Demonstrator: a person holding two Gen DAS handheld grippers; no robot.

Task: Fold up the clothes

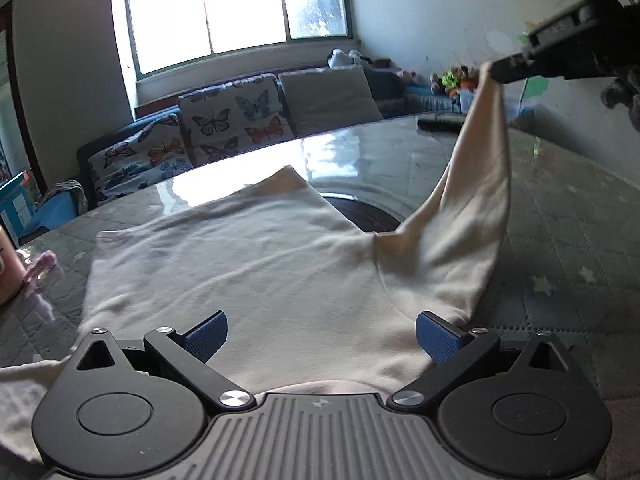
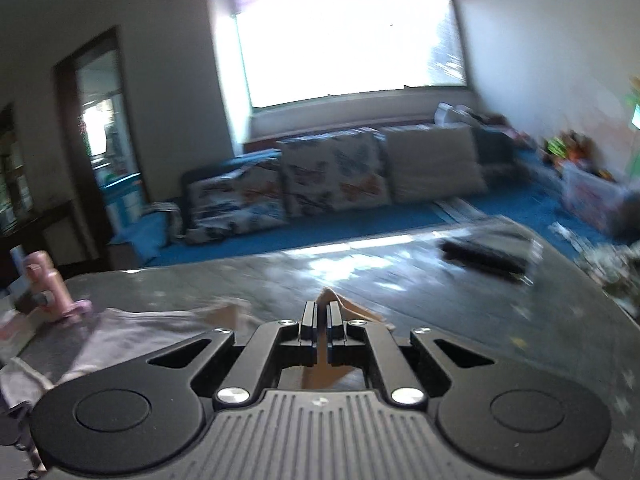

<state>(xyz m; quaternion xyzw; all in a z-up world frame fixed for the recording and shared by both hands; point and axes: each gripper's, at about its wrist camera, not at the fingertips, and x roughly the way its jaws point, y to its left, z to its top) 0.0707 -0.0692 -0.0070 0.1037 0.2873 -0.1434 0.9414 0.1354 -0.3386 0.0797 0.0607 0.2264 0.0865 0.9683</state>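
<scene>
Item one, my right gripper (image 2: 322,316): jaws closed on a fold of the cream shirt (image 1: 256,280), a peak of cloth poking up past the fingertips and more showing through the gap below them; from my left camera it appears at upper right (image 1: 498,70), blurred, cut off by the frame edge, with the sleeve (image 1: 476,184) hanging from it in a taut drape down to the table (image 1: 560,208). Item two, my left gripper (image 1: 322,336): jaws wide apart, blue pads (image 1: 206,336) poised over the shirt's near hem with nothing between them; I cannot tell whether they touch the cloth. Item three, the shirt: body lies spread flat on the table, far corner pointing toward the window; its near edge is hidden under my left gripper's body, and its left part runs out of frame. Item four, the table: glossy, with a quilted star-print cover beneath, glare washing out the middle. A dark round patch (image 1: 360,212) shows behind the shirt, partly covered, and I cannot identify it. A dark flat object (image 1: 440,122) lies at the far edge, smeared in my right camera. A pink item (image 2: 48,284) stands at the left, cut off in my left view. Beyond: sofa (image 1: 224,128) with butterfly cushions, window (image 1: 236,8) blown out white, toys at right too blurred to name.
</scene>
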